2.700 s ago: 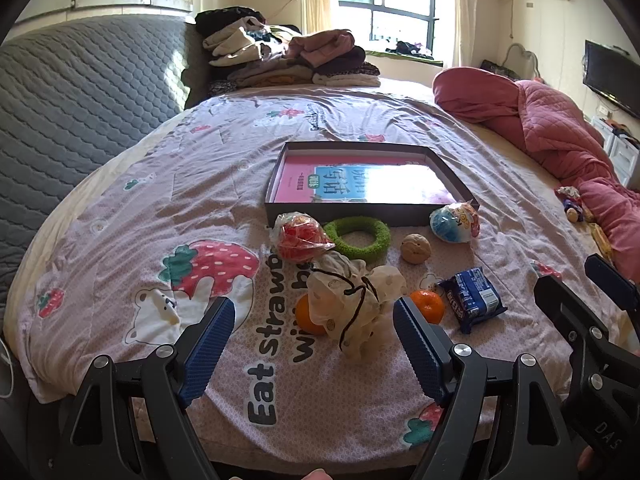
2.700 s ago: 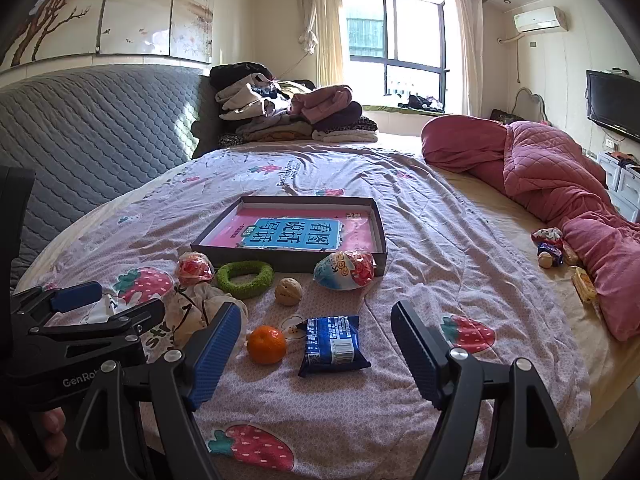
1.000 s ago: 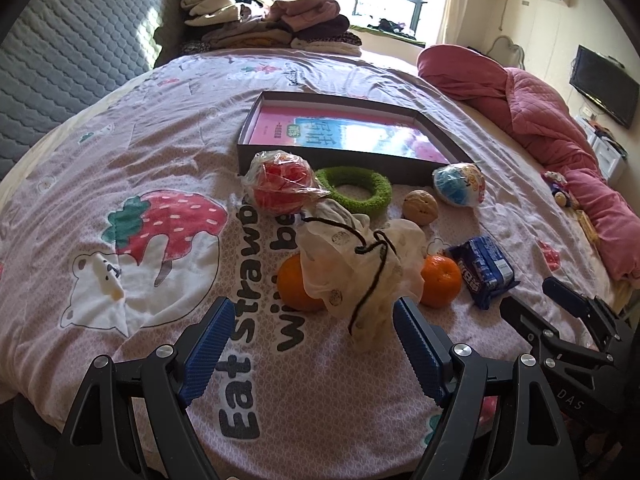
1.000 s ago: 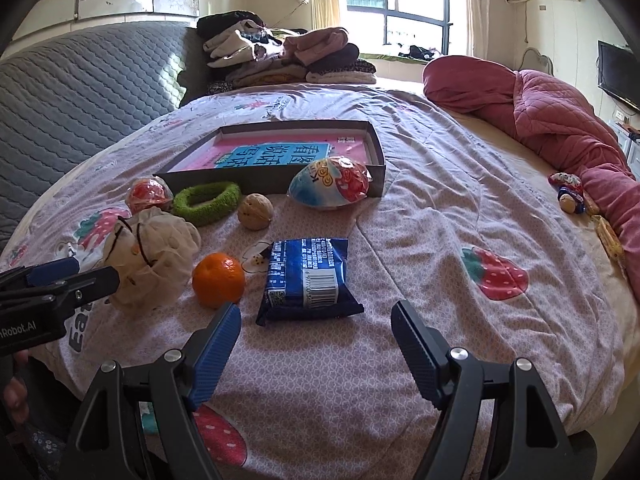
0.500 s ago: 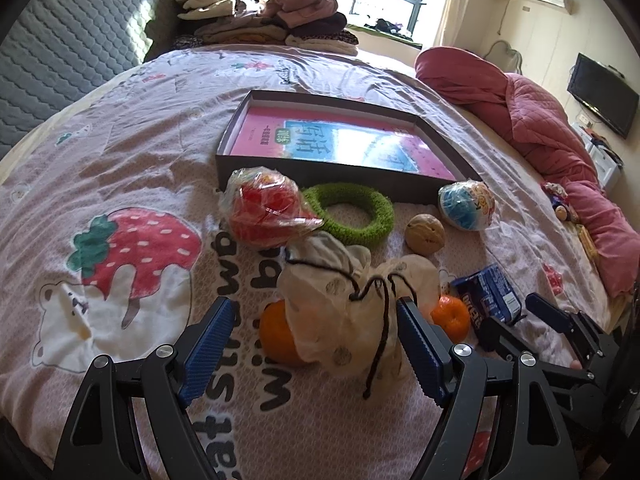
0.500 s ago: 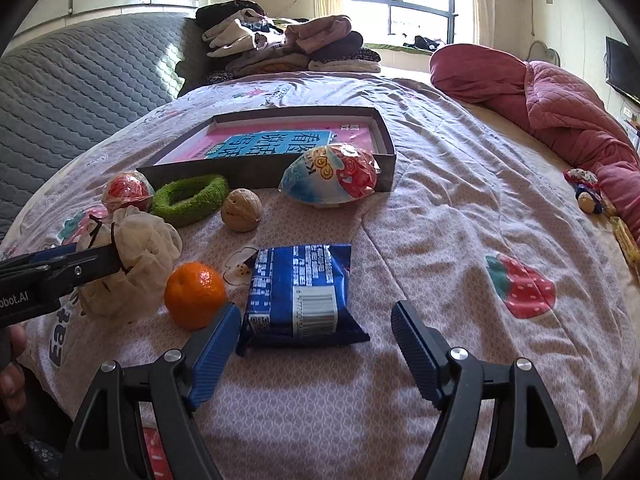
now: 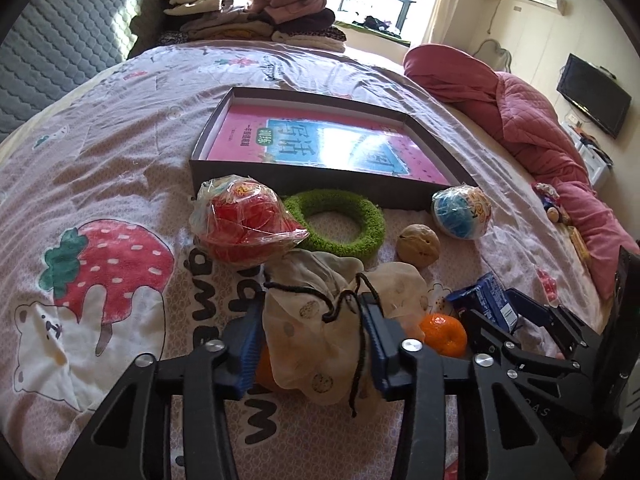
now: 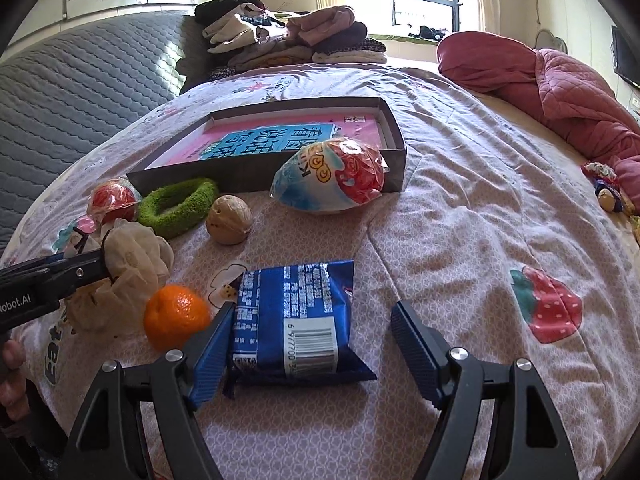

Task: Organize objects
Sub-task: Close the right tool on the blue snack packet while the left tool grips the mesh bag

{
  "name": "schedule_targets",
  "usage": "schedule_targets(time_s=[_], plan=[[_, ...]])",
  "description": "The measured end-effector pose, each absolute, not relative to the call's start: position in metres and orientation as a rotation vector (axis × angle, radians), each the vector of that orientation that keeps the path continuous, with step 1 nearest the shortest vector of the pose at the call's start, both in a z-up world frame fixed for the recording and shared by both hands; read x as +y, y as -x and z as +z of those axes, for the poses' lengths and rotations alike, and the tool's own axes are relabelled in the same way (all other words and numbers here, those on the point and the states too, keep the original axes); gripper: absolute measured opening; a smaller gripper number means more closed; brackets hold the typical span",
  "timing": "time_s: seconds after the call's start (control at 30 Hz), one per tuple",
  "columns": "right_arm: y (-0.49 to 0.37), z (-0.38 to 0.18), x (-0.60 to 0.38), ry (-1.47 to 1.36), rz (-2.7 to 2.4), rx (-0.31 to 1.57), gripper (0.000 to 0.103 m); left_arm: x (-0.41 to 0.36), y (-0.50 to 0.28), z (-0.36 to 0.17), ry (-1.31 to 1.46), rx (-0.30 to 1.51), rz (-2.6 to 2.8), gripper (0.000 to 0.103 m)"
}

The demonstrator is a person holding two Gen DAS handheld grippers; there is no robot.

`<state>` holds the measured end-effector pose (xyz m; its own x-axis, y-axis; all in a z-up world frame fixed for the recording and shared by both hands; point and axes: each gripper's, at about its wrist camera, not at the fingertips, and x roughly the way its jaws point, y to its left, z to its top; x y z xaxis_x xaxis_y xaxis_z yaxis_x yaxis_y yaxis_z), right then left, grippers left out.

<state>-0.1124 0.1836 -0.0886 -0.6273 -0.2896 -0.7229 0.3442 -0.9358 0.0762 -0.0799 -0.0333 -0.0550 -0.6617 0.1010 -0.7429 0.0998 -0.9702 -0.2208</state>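
My left gripper point(image 7: 310, 304) is closing, and its blue pads press both sides of a cream drawstring bag point(image 7: 316, 356) on the bedspread. An orange point(image 7: 264, 372) peeks out under the bag's left side. A second orange point(image 8: 176, 316) lies between the bag point(image 8: 132, 264) and a blue snack packet point(image 8: 296, 312). My right gripper point(image 8: 312, 310) straddles that packet, its jaws wide and closing slightly. The left pad touches the packet's edge and the right pad stands apart. Further off lie a walnut point(image 8: 229, 220), a green ring point(image 8: 176, 206), a wrapped red ball point(image 7: 244, 220) and a wrapped egg point(image 8: 332, 180).
A shallow dark box point(image 7: 304, 176) holding a pink book sits beyond the objects. Folded clothes point(image 8: 288, 36) are stacked by the grey headboard point(image 8: 80, 80). A pink quilt point(image 8: 560, 84) and a small doll point(image 8: 604, 192) lie at the right. A hand point(image 8: 12, 376) shows at the lower left.
Both grippers moved forward, closer to the objects. The left jaws closed from wide onto the cream bag. The right jaws came around the blue packet.
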Motion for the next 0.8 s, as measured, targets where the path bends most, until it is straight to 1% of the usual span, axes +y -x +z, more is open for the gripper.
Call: schedule_targets(time_s=[0.03,0.07,0.1,0.13,0.2,0.3,0.47,0.8], plan=[[0.113,-0.089,0.183,-1.117,-2.546,0.098,0.067,-0.034,0.081,-0.055,1.286,-0.391,2.827,0.035],[0.113,-0.089,0.182,-1.113,-2.537,0.092,0.064,-0.034,0.082,-0.054,1.285,-0.4,2.818,0.028],[0.113,-0.09,0.182,-1.109,-2.532,0.092,0.06,-0.034,0.083,-0.054,1.281,-0.409,2.814,0.025],[0.112,-0.09,0.181,-1.104,-2.535,0.099,0.058,-0.033,0.083,-0.054,1.28,-0.408,2.813,0.024],[0.11,-0.09,0.18,-1.087,-2.537,0.109,0.054,-0.031,0.083,-0.054,1.276,-0.4,2.814,0.016],[0.11,-0.089,0.184,-1.078,-2.539,0.079,0.054,-0.029,0.081,-0.051,1.259,-0.396,2.819,0.012],[0.11,-0.084,0.194,-1.062,-2.548,0.022,0.053,-0.027,0.073,-0.043,1.228,-0.408,2.813,0.012],[0.099,-0.062,0.193,-0.961,-2.567,0.03,0.053,-0.024,0.057,-0.02,1.143,-0.399,2.842,0.012]])
